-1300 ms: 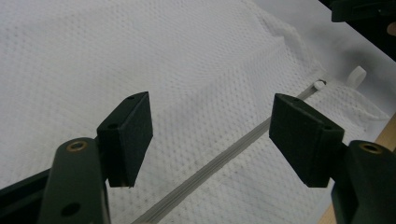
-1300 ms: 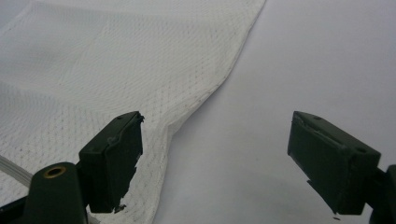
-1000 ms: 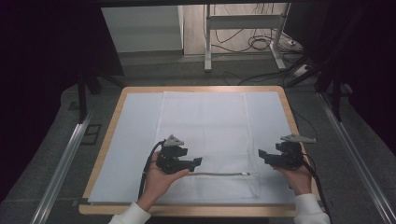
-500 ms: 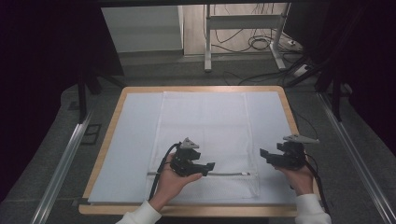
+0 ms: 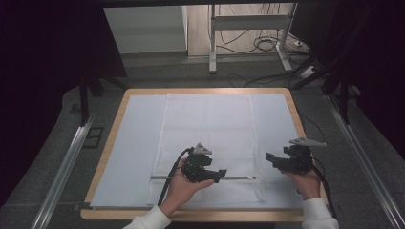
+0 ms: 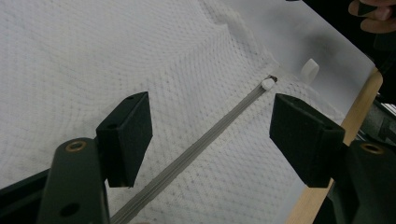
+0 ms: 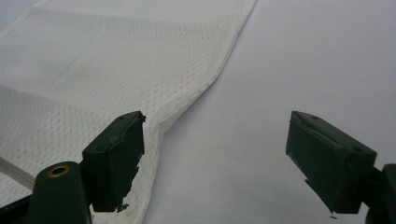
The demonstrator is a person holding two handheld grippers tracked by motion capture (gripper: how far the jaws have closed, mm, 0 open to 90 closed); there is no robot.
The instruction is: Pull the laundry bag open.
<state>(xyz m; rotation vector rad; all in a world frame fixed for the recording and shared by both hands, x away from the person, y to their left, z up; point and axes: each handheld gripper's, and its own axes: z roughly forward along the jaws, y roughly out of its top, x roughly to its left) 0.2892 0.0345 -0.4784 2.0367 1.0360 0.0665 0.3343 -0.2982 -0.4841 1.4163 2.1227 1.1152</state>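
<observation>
— Wooden-edged board under a pale sheet, dark room behind it. Where is the mesh bag?

— Flat in the middle of the board. Its zipper runs crosswise near the bag's near edge, and the white slider sits at the zipper's right-hand end.

— Which gripper is nearer that zipper?

— Left gripper, clearly. It hovers right over the zipper, jaws wide with nothing between the pads. In the left gripper view the zipper passes lengthwise between the jaws, with the slider ahead of them.

— And the other?

— Right gripper waits off the bag's right edge, also spread wide and empty. I judge the left one must travel along the zipper toward the slider.
</observation>
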